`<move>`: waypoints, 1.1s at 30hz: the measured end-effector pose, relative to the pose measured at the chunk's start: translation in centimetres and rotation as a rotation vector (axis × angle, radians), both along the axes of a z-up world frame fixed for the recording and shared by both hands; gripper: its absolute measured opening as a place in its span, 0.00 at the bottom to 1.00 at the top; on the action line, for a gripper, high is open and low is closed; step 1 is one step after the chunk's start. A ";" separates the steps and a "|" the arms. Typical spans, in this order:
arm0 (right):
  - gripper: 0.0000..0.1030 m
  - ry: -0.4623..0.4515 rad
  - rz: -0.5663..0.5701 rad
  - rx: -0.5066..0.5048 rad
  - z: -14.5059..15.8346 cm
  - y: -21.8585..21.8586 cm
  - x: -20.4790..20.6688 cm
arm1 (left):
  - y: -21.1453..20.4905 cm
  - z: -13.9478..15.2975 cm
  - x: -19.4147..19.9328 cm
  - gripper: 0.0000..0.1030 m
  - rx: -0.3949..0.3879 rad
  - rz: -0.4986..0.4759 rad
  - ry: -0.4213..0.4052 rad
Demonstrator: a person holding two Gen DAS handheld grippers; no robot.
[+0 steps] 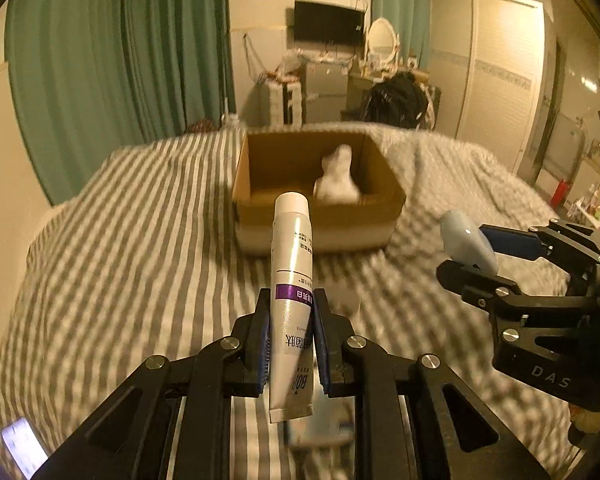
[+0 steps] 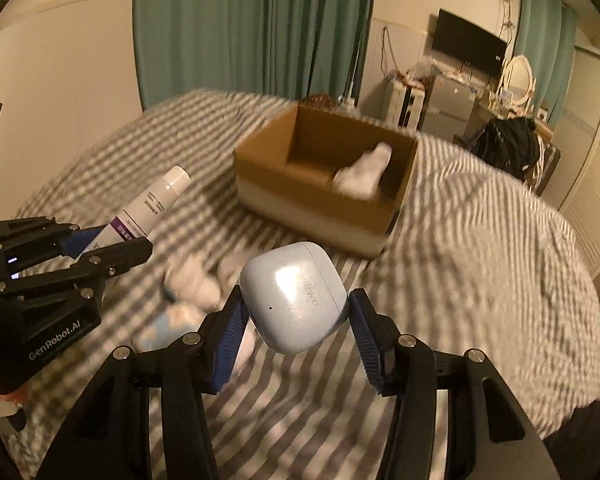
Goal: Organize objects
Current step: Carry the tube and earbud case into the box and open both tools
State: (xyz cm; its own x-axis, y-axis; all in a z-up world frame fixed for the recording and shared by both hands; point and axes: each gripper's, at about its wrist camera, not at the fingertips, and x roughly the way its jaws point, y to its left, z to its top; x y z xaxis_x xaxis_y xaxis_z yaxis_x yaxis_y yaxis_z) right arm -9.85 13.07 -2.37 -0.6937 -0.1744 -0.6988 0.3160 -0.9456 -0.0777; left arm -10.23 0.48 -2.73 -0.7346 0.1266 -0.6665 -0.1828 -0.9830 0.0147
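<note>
My left gripper [image 1: 291, 304] is shut on a white tube with a purple band [image 1: 292, 280], cap pointing forward, held above the striped bed. It also shows in the right wrist view [image 2: 148, 208]. My right gripper [image 2: 296, 300] is shut on a pale blue earbud case [image 2: 294, 296], seen at the right in the left wrist view [image 1: 467, 242]. An open cardboard box [image 1: 319, 216] stands ahead on the bed, also in the right wrist view [image 2: 311, 200], with a white soft toy [image 1: 337, 180] inside.
White and blue soft items [image 2: 192, 284] lie on the striped bedspread [image 2: 479, 260] between the grippers. A phone [image 1: 22, 446] lies at the near left. Green curtains [image 1: 120, 60], a wardrobe [image 1: 495, 68] and a cluttered dresser [image 1: 331, 80] stand behind the bed.
</note>
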 end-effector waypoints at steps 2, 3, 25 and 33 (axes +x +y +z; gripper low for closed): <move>0.49 0.033 -0.004 0.005 1.9 0.1 -1.4 | 0.2 1.5 -1.4 0.18 0.000 -0.006 0.025; 0.49 0.044 -0.003 0.005 2.5 0.2 -1.8 | 0.4 2.1 -2.2 0.18 -0.002 -0.004 0.035; 0.49 0.079 -0.055 -0.121 6.5 1.6 -24.7 | 2.8 0.8 -24.5 0.18 -0.020 -0.057 -0.014; 0.49 -0.050 -0.055 -0.129 -0.2 2.1 -29.6 | 2.8 -4.7 -26.5 0.18 -0.005 -0.107 -0.137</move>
